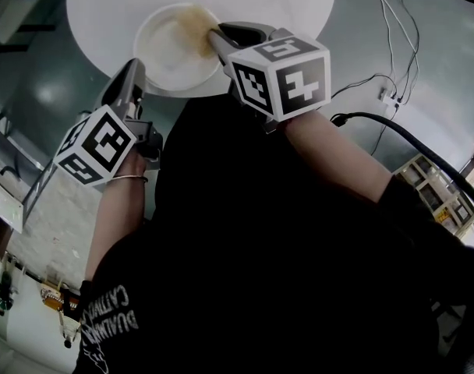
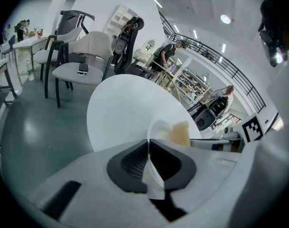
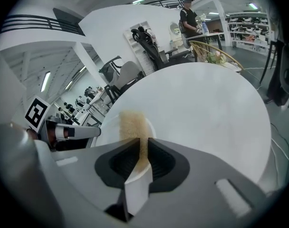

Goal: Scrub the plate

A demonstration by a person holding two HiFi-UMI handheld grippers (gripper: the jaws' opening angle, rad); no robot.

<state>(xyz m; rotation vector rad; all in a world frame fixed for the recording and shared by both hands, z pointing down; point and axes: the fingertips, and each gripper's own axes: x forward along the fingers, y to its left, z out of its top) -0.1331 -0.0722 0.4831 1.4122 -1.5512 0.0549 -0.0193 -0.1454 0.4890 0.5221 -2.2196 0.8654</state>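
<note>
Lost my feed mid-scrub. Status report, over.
Left gripper shut on plate rim. Right gripper shut on sponge, sponge against plate. Plate on table, nothing blocking.

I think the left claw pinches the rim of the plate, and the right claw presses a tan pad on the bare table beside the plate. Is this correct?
Not quite. The right claw presses the tan pad on the plate itself, not on the table beside it; the head view shows this. The left claw does pinch the plate's rim.
</note>
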